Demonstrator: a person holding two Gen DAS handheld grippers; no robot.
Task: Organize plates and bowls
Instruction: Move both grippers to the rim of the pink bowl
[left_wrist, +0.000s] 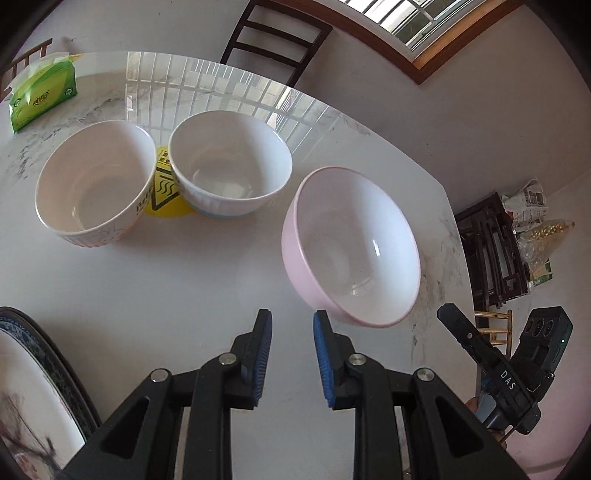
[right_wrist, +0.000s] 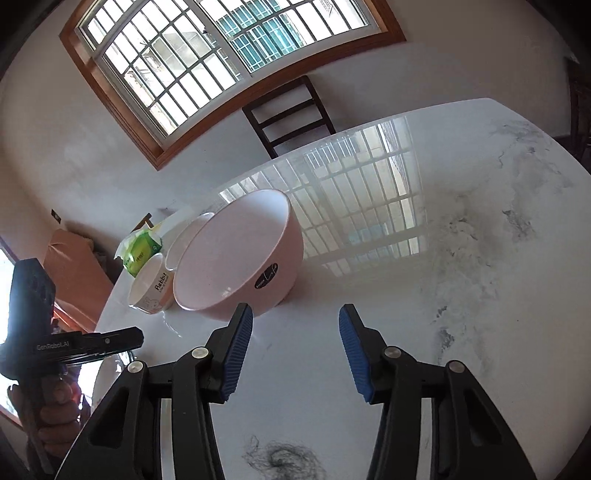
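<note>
On the marble table (left_wrist: 155, 280), I am holding both tongs empty and parted, the pink bowl (left_wrist: 354, 240) lying just ahead-right of my left tongs (left_wrist: 292, 321), ahead-left of my right tongs (right_wrist: 295, 317).

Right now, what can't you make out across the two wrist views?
- Blue-rimmed patterned plate: left wrist view, cut off by the frame edge and left gripper.
- White ribbed bowl with blue base: right wrist view, mostly hidden behind the pink bowl.
- Yellow warning sticker: text covered by bowls.

pink bowl (left_wrist: 351, 243); marbled white table (left_wrist: 184, 273)
</note>
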